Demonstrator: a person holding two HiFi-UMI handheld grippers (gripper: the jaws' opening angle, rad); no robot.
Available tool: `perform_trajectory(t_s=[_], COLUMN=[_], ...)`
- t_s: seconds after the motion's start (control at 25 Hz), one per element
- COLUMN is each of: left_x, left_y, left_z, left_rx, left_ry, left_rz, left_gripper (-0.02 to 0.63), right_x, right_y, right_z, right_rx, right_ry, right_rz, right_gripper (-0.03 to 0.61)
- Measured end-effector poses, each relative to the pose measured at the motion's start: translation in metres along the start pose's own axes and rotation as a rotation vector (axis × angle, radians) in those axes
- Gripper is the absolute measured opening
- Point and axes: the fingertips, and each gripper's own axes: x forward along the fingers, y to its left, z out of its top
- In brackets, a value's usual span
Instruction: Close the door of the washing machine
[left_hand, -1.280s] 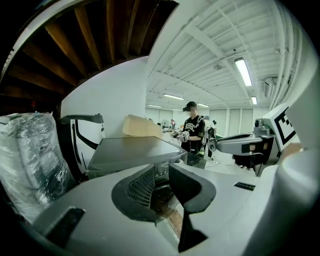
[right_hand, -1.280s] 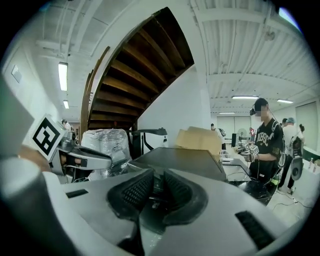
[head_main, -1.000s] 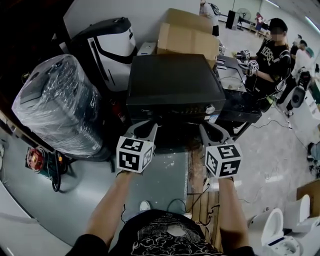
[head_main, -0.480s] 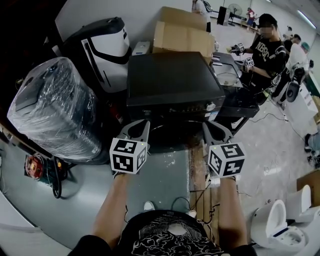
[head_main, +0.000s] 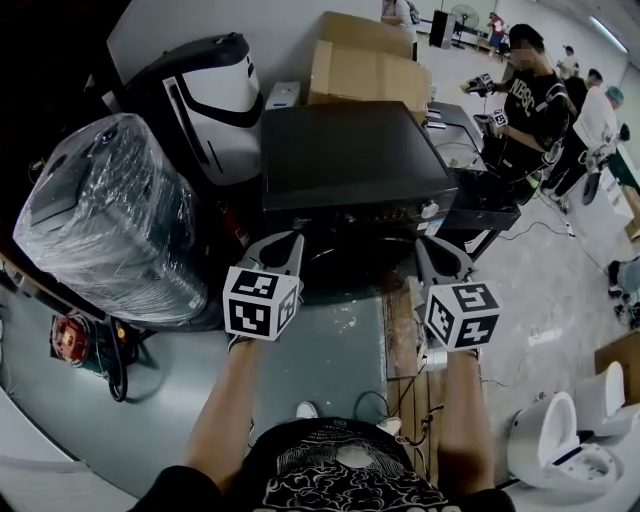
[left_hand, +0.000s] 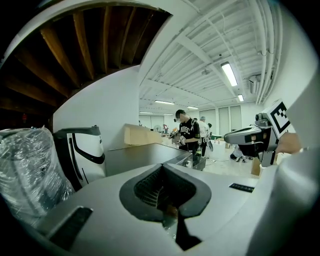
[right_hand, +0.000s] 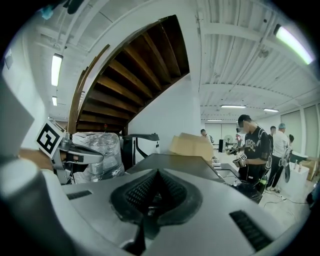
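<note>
Here, my left gripper (head_main: 284, 243) has its jaws pressed fully together, pad against pad, closed on themselves alone. My right gripper (head_main: 433, 248) is the same, jaws narrowed to a seam. I hold both out in front of me, side by side and apart, pointing a little downward at the front of the washing machine (head_main: 350, 155).

The machine is a black box with a flat top and a control strip with a knob (head_main: 428, 211) along its upper front edge. My grippers' tips sit just below that strip, one towards each side of the front. The door (head_main: 348, 266) is the dark rounded shape between the two grippers, low in shadow; I cannot tell whether it stands ajar or lies flush.

Just beside the machine on my left stands a white-and-black appliance (head_main: 205, 95), and nearer me a large bundle wrapped in clear plastic (head_main: 105, 215). A cardboard box (head_main: 365, 65) rises behind the machine. On my right another dark unit (head_main: 485, 205) adjoins it, and a person in a black shirt (head_main: 528, 95) stands there, holding grippers too. The grey floor (head_main: 330, 350) runs under my arms, with a red object (head_main: 68, 335) at the far left and a white fixture (head_main: 560, 455) at the lower right.
</note>
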Motion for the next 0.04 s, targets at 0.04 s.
perform_trajectory(t_s=[0.04], left_x=[-0.0001], left_y=[0.0017], left_z=[-0.0007], left_rx=[0.001], left_ry=[0.001], left_rz=[-0.003], left_gripper=[0.026], right_x=[0.0005], right_y=[0.0019], right_z=[0.0], right_rx=[-0.003], right_ry=[0.0], right_rz=[-0.003], right_gripper=[0.021])
